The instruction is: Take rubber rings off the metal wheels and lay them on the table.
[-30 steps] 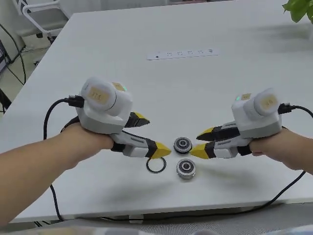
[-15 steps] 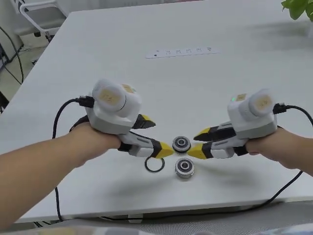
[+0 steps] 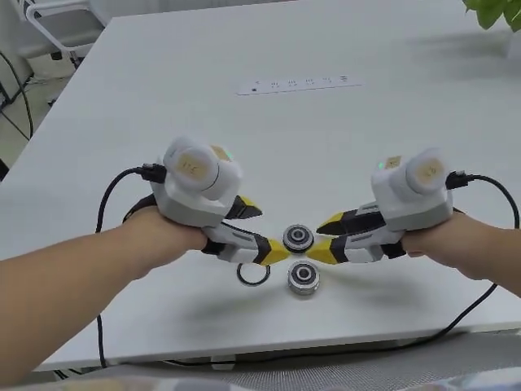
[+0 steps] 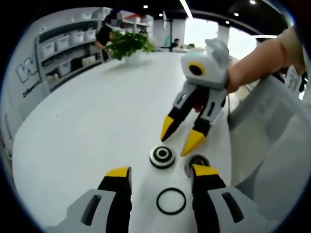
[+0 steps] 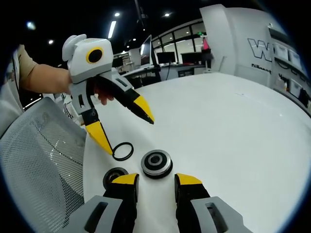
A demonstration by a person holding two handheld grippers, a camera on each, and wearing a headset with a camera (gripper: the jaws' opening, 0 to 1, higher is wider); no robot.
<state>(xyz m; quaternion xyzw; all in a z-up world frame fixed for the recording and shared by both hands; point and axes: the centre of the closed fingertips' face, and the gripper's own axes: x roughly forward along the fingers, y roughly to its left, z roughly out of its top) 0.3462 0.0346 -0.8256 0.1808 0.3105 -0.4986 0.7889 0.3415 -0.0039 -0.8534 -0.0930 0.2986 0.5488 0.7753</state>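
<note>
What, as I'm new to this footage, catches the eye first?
The left claw and right claw, yellow-tipped, point at each other across a wheel near the table's front edge. A second wheel and a loose black ring lie just nearer the person.

This was an open-plan office or lab workroom. A large white table carried a flush strip of power sockets, and a white swivel chair stood at its far corner. A grey mesh chair back sat close by. Wall shelves held rows of storage bins, and a potted plant stood on the table. Desk monitors lined the background under strip ceiling lights, beside a wall with large lettering.
</note>
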